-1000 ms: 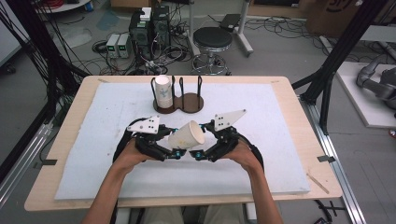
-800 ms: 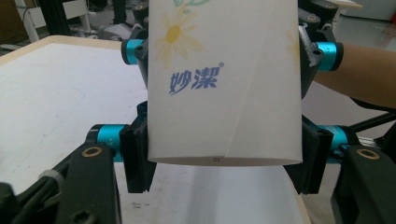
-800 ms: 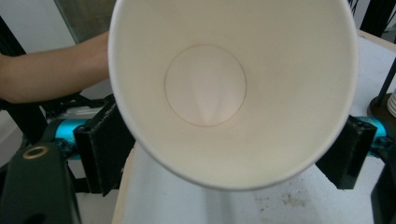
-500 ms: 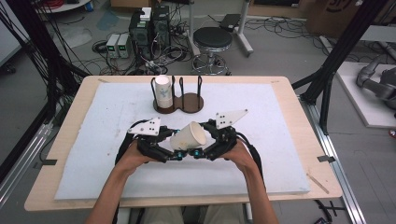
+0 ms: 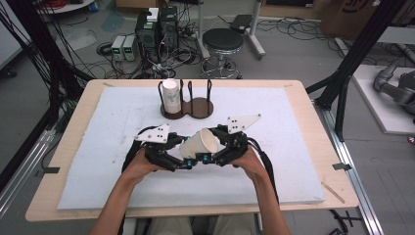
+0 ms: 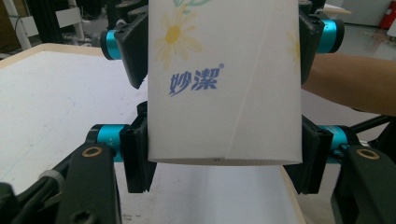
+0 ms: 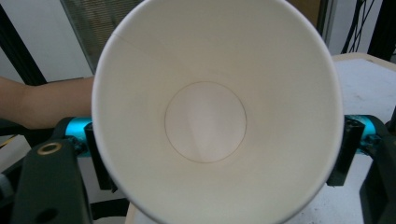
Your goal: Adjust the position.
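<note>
I see the left gripper (image 5: 188, 164) pinching a tapered paper cup (image 5: 199, 144); the right gripper (image 5: 210, 157) has just been closing onto it. The left gripper view shows its daisy print, the right gripper view its smooth white inside.

Both forearms enter from bottom centre of high view, hands meeting just below frame middle. Left gripper (image 5: 188, 157) points right, jaws clamped on paper cup (image 5: 199, 144). Right gripper (image 5: 208, 155) points left, facing it; jaws have just been closing, cup between them, pads at its sides. Grippers nearly touch nose to nose, grey plates angled outward above each hand.
</note>
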`<state>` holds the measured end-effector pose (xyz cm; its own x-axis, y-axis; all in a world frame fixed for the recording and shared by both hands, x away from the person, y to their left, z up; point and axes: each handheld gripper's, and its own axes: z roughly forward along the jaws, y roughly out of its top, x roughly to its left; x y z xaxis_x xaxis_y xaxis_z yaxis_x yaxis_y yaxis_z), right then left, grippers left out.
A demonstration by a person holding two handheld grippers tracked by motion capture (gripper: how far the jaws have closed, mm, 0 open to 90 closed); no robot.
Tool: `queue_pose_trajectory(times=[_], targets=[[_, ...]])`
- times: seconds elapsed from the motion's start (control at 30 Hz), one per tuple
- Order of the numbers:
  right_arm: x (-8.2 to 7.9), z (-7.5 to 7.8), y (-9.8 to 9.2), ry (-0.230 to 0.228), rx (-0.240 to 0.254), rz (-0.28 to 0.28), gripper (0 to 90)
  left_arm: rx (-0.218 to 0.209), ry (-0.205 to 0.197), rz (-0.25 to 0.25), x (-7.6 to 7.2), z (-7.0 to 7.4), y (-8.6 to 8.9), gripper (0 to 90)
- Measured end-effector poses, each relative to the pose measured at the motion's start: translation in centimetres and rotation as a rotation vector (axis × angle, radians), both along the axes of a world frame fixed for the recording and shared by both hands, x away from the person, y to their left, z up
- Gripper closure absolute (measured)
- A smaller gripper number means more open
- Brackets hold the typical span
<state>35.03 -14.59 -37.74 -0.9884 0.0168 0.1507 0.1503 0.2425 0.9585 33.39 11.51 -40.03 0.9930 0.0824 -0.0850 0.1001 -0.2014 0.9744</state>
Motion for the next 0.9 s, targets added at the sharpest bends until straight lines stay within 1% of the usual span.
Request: queue_pose_trajectory(times=[0.07, 0.2, 0.23, 0.27, 0.33, 0.37, 0.4, 0.43, 0.47, 0.5, 0.53, 0.6, 0.63, 0.77, 0.83, 0.87, 0.9], targets=[[-0.05, 0.01, -0.01, 0.006, 0.003, 0.007, 26.2, 0.002, 0.002, 0.002, 0.01, -0.02, 0.01, 36.6], [-0.05, 0.02, 0.03, -0.012, 0.015, 0.009, 28.4, 0.001, 0.001, 0.002, -0.05, 0.02, 0.04, 36.8], [-0.13, 0.05, 0.0, -0.005, 0.012, 0.01, 28.7, 0.004, -0.002, 0.0, -0.05, 0.03, 0.05, 36.8], [-0.11, 0.04, 0.02, -0.016, 0.015, 0.011, 29.1, 0.005, -0.002, -0.001, -0.07, 0.03, 0.05, 36.8], [-0.2, 0.07, -0.01, -0.012, 0.01, 0.012, 29.6, 0.007, -0.001, -0.004, -0.09, 0.03, 0.05, 36.6], [-0.19, 0.05, 0.02, -0.018, 0.012, 0.013, 29.6, 0.007, 0.0, -0.003, -0.09, 0.03, 0.05, 36.3], [-0.2, 0.05, 0.03, -0.02, 0.01, 0.011, 29.6, -0.001, 0.009, 0.001, -0.08, 0.01, 0.01, 35.4], [-0.22, 0.05, 0.02, -0.015, 0.008, 0.01, 29.5, -0.002, 0.016, 0.019, -0.08, 0.04, -0.04, 25.2], [-0.22, 0.06, -0.01, -0.011, 0.009, 0.01, 29.5, -0.008, 0.024, 0.044, -0.07, 0.07, -0.08, 11.6], [-0.15, 0.06, -0.03, -0.019, 0.013, 0.008, 29.6, -0.007, 0.022, 0.049, -0.07, 0.12, 0.03, 7.8], [-0.17, 0.08, -0.07, -0.015, 0.011, 0.008, 29.5, -0.015, 0.017, 0.045, -0.09, 0.18, 0.12, 7.8], [-0.13, 0.11, -0.14, -0.016, 0.012, 0.005, 29.5, -0.016, 0.007, 0.046, -0.18, 0.27, 0.18, 7.8], [-0.15, 0.12, -0.17, -0.014, 0.009, 0.001, 29.5, -0.01, 0.004, 0.043, -0.19, 0.29, 0.21, 7.8], [-0.14, 0.13, -0.19, -0.013, 0.008, 0.0, 29.6, 0.022, -0.002, 0.056, -0.22, 0.21, 0.17, 7.8], [-0.13, 0.14, -0.19, -0.021, 0.006, -0.003, 29.6, 0.036, -0.007, 0.064, -0.25, 0.19, 0.14, 7.8], [-0.13, 0.14, -0.2, -0.021, 0.005, -0.003, 29.6, 0.05, -0.012, 0.071, -0.32, 0.17, 0.14, 7.8], [-0.14, 0.17, -0.23, -0.024, 0.0, -0.009, 29.6, 0.07, -0.025, 0.089, -0.4, 0.18, 0.19, 7.8]])
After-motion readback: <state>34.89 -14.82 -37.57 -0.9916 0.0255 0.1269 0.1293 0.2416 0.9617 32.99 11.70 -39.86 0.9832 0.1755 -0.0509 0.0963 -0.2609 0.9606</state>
